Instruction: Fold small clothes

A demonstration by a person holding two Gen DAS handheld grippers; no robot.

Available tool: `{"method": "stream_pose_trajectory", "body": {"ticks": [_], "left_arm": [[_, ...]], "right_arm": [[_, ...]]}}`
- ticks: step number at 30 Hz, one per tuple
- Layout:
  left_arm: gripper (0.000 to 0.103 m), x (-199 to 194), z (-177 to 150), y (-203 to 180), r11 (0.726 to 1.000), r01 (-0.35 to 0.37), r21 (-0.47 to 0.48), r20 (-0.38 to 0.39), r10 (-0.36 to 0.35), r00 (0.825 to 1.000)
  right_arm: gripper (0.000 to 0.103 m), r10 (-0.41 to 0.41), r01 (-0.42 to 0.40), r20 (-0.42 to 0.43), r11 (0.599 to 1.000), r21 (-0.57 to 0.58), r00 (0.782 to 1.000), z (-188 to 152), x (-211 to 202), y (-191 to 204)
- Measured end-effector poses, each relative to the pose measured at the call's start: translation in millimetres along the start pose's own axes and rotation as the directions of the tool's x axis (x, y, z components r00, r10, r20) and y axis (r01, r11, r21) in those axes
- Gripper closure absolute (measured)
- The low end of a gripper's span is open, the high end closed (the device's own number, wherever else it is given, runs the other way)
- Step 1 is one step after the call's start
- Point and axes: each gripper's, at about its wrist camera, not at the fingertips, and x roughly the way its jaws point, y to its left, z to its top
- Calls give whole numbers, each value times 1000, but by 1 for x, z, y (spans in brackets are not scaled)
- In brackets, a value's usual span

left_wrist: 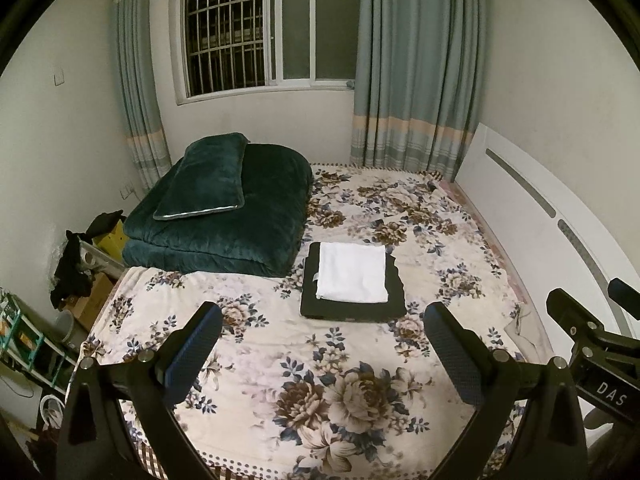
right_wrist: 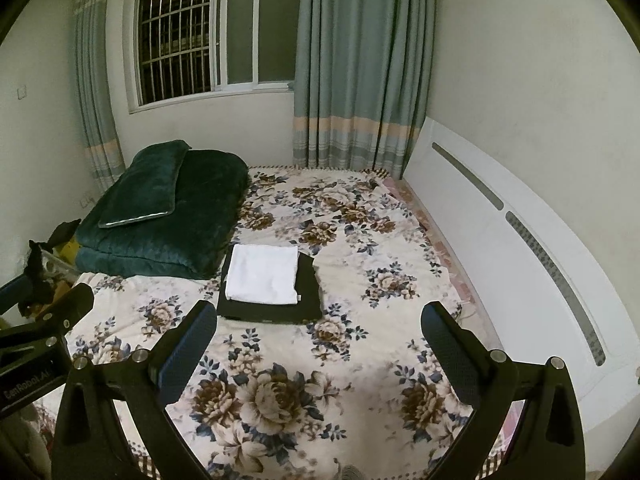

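A folded white garment [left_wrist: 353, 273] lies on top of a folded black garment [left_wrist: 352, 308] in the middle of the flowered bed [left_wrist: 440, 248]. The same stack shows in the right wrist view, white garment [right_wrist: 262, 274] on black garment [right_wrist: 272, 309]. My left gripper [left_wrist: 323, 324] is open and empty, held above the bed just in front of the stack. My right gripper [right_wrist: 320, 322] is open and empty, in front of and to the right of the stack. Neither gripper touches the clothes.
A folded dark green quilt [left_wrist: 224, 228] with a green pillow [left_wrist: 204, 178] on it sits at the bed's far left. A white headboard [left_wrist: 532, 216] runs along the right. Boxes and dark clothes [left_wrist: 80, 256] are beside the bed at left. Window and curtains stand behind.
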Motion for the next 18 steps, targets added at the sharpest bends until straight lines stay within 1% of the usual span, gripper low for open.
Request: {"method": "stream_pose_trajectory", "body": {"ticks": [11, 18], "left_arm": [[0, 0, 0, 0, 1000, 0, 1, 2, 0, 1000], [0, 0, 1, 0, 1000, 1, 2, 0, -1, 1000]], "right_arm": [[0, 19, -19, 4, 1000, 3, 1000, -7, -8, 10], [0, 21, -21, 4, 1000, 7, 1000, -8, -10, 9]]}}
